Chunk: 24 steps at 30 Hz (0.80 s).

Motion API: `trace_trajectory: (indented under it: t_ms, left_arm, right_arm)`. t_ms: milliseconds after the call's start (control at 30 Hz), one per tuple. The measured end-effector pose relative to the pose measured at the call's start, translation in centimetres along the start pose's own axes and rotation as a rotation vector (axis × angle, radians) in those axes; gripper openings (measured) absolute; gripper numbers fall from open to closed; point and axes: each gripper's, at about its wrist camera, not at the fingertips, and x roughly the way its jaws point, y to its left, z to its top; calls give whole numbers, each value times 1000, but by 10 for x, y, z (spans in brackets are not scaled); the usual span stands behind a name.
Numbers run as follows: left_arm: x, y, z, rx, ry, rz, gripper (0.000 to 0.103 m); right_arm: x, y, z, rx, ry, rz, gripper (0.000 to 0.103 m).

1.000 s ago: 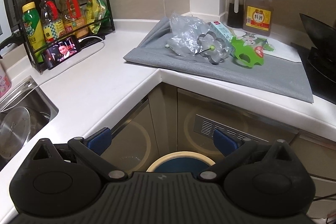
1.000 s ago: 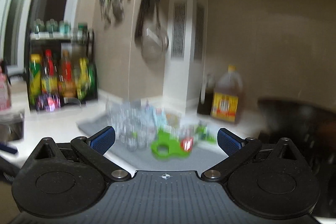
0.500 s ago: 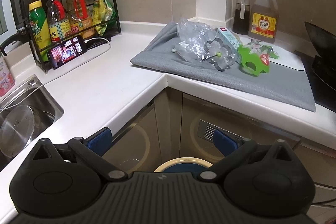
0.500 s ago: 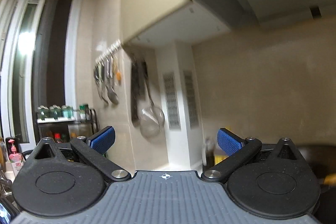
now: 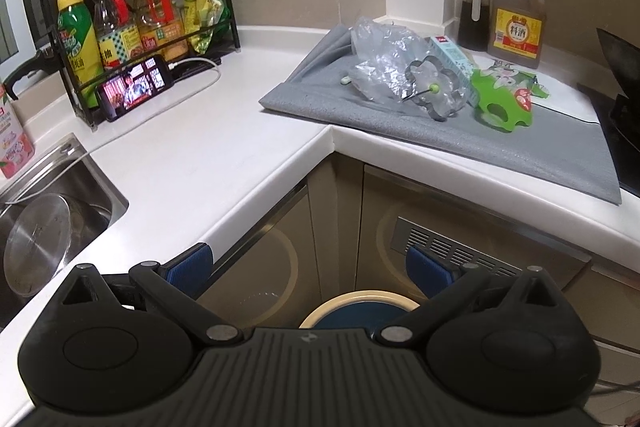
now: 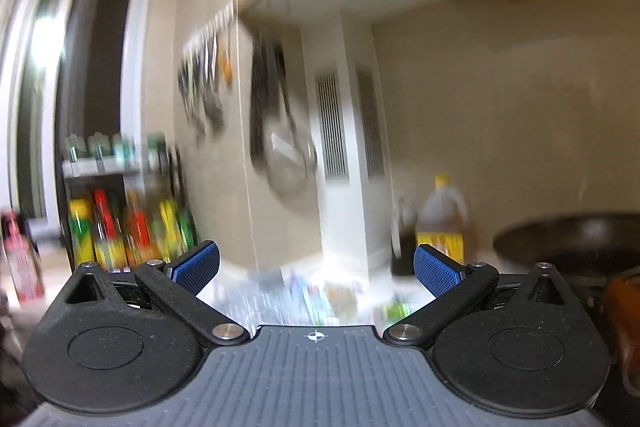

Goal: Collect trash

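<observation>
On the grey mat (image 5: 520,147) at the counter corner lies trash: a crumpled clear plastic bag (image 5: 384,63), a flower-shaped metal ring (image 5: 434,87), a small carton (image 5: 450,57) and a green plastic package (image 5: 506,103). My left gripper (image 5: 310,265) is open and empty, held low in front of the cabinets, above a round bin (image 5: 360,307) with a cream rim. My right gripper (image 6: 316,265) is open and empty, raised and pointing at the wall; the trash (image 6: 312,291) shows blurred between its fingers.
A black rack of bottles (image 5: 132,11) and a phone (image 5: 136,87) stand at the back left. A sink (image 5: 52,227) with a steel lid is at left. An oil jug (image 5: 518,15) and a dark wok (image 5: 620,67) are at right.
My left gripper has drawn back and risen slightly, so the counter looks farther. My right gripper swung up toward the ceiling, then tilted back down toward the counter; its view is blurred.
</observation>
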Motion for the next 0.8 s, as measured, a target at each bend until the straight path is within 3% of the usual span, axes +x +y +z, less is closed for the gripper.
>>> trace_trajectory:
  t_ms: [67, 133, 200, 267, 400, 533, 633, 700, 800]
  left_arm:
    - [2, 1, 1, 1, 4, 9, 103]
    - [3, 0, 2, 5, 6, 11, 103]
    - [4, -1, 3, 11, 6, 9, 103]
    - [4, -2, 2, 18, 5, 12, 103]
    - [3, -4, 2, 42, 5, 18, 103]
    - [2, -4, 7, 80, -14, 43, 103]
    - [2, -5, 11, 64, -21, 38, 103]
    - [2, -7, 12, 42, -21, 17, 103]
    - [3, -10, 9, 32, -7, -14, 103]
  right_arm:
    - [-8, -6, 1, 60, -82, 46, 103]
    - [-1, -16, -3, 148, -57, 134, 103]
    - [22, -20, -15, 186, 141, 210, 103]
    - [42, -17, -32, 123, 307, 187, 103]
    - [43, -19, -44, -27, 237, 65, 103]
    - [39, -32, -18, -151, 196, 31, 103]
    - [32, -38, 2, -304, 111, -16, 103]
    - [28, -40, 5, -287, 89, -22, 103]
    - [26, -41, -11, -105, 151, 17, 103]
